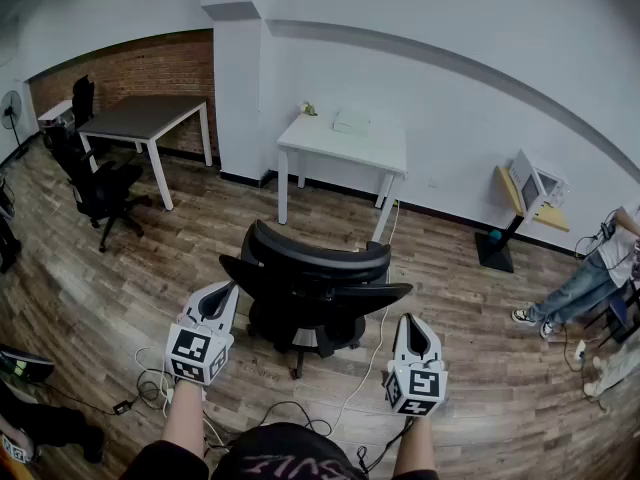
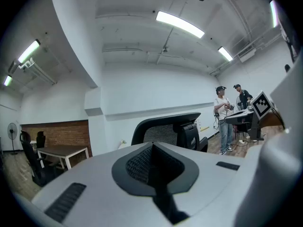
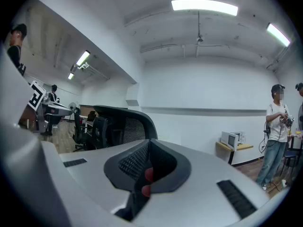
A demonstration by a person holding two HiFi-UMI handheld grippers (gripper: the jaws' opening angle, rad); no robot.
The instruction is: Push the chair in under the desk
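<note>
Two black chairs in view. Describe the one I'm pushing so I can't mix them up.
Find the white desk against the white wall, mid-room. Just in front of it stands the black office chair, its curved back facing us. Unlike the other black chair, far left by the dark-topped desk and brick wall, it is nearest us and not yet tucked in.

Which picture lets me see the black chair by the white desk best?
The head view. It shows the whole black chair from above, backrest, seat and base, standing before the white desk. The left gripper view and the right gripper view catch mostly just its mesh backrest.
</note>
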